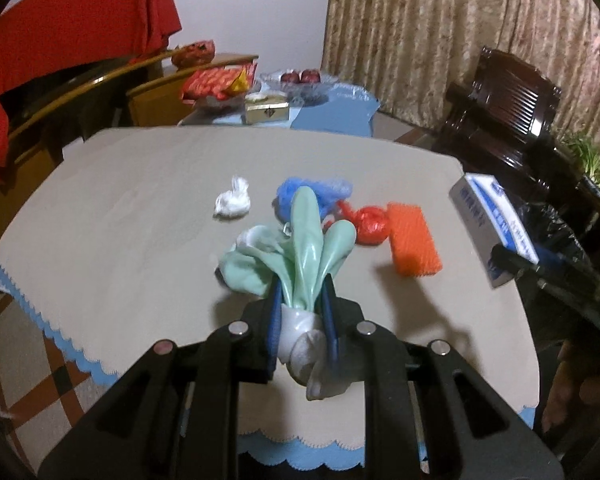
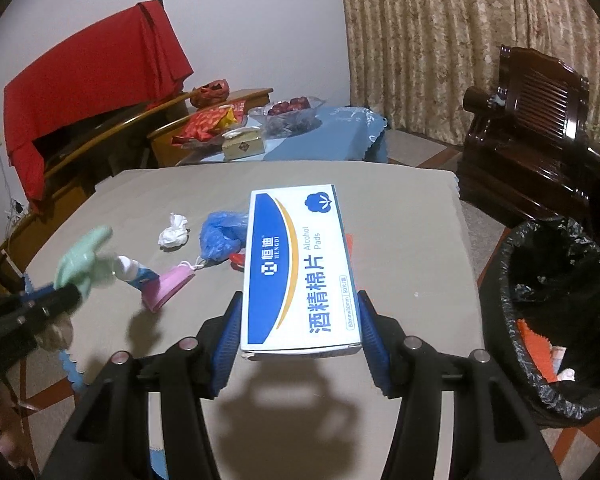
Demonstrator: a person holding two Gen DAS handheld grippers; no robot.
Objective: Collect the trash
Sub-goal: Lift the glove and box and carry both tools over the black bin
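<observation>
My left gripper (image 1: 302, 304) is shut on a pale green rubber glove (image 1: 300, 252) and holds it above the beige table (image 1: 120, 216); it also shows in the right wrist view (image 2: 82, 262). My right gripper (image 2: 300, 320) is shut on a white and blue alcohol pads box (image 2: 300, 268), lifted over the table; the box also shows at the right of the left wrist view (image 1: 490, 224). On the table lie a white tissue wad (image 1: 233, 200), a blue plastic bag (image 1: 320, 190), a red bag (image 1: 366, 220), an orange sponge (image 1: 414, 240) and a pink face mask (image 2: 168, 286).
A bin with a black liner (image 2: 556, 308) stands on the floor right of the table, with scraps inside. A dark wooden chair (image 2: 532, 140) is behind it. A low blue-covered table (image 2: 328, 136) with fruit and boxes stands beyond the far edge.
</observation>
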